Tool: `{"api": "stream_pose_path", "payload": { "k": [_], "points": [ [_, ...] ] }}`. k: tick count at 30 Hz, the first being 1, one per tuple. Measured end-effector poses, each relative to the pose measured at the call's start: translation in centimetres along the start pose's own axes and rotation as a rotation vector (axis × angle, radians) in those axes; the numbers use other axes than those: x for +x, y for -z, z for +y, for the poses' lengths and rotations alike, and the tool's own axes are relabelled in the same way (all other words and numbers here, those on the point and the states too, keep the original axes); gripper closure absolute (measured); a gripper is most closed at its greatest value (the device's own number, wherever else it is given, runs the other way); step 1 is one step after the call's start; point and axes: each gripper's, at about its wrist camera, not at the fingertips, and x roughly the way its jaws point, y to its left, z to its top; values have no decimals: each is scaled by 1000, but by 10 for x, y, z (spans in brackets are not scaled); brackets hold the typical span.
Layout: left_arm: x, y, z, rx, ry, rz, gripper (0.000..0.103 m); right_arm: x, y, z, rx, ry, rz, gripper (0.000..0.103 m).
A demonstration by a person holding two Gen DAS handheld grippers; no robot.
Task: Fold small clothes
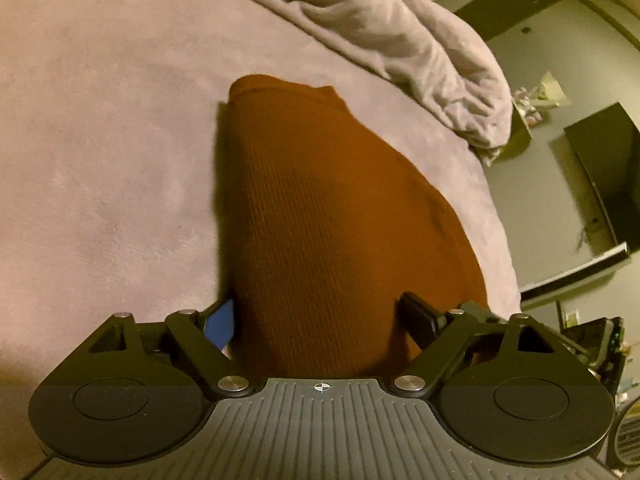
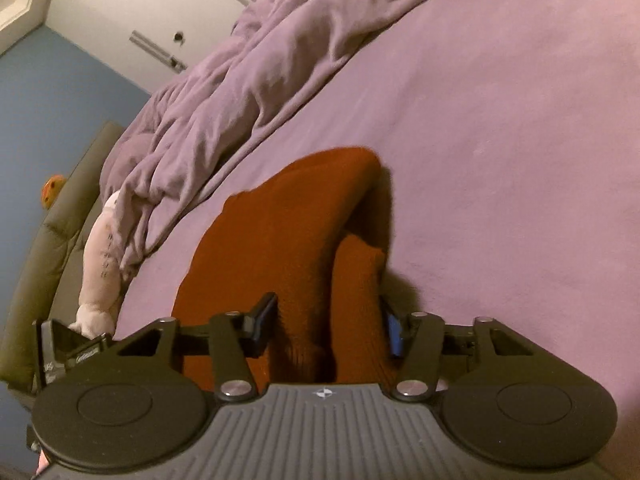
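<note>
**Rust knit sitting between both our tools**

We've got the rust knit garment lying on the bed, running straight ahead from between both tools. Our left tool has its jaws spread wide. Our right tool is partly apart, fabric bunched between, not pinched.

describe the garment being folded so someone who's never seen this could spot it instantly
Start at the wide lilac bed sheet, with a crumpled lilac blanket bunched along its far side. The garment lies on the flat sheet nearer than the blanket. It is the only rust-orange, ribbed-knit piece there.
</note>
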Motion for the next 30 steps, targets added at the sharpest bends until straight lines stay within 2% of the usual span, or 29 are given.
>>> {"api": "stream_pose_path", "payload": {
  "k": [1, 3, 4, 5, 7, 10, 15, 20, 21, 23, 27, 30],
  "points": [
    [2, -2, 1, -17, 6, -3, 15, 8, -2, -1, 14, -8, 27, 44],
    [5, -5, 1, -35, -6, -10, 24, 16, -2, -1, 12, -16, 38, 43],
    [5, -5, 0, -32, -16, -11, 33, 20, -2, 0, 15, -18, 35, 45],
    [4, -5, 1, -34, -12, -17, 40, 23, -1, 2, 28, -17, 29, 53],
    [-1, -4, 5, -54, 11, -28, 48, 27, 3, 4, 63, -30, 38, 63],
    [-17, -2, 8, -72, 47, -38, 52, 28, 8, 17, 51, -32, 23, 67],
    [-66, 5, 22, -18, 22, -75, 52, 31, 27, 46, 36, -108, 82, 69],
    [-113, 29, 54, -16, -92, -88, 48, 58, 69, 85, -34, -166, 158, 67],
    [-119, 33, 58, -25, -116, -83, 47, 60, 76, 91, -53, -163, 157, 66],
    [-135, 39, 60, -11, -173, -107, 44, 59, 85, 104, -89, -129, 151, 53],
    [-177, 50, 39, 146, -329, -195, 42, 33, 92, 110, -123, -25, 89, 49],
    [-194, 72, 23, 242, -322, -199, 22, 7, 103, 108, -118, 15, 25, 47]
  ]
}}
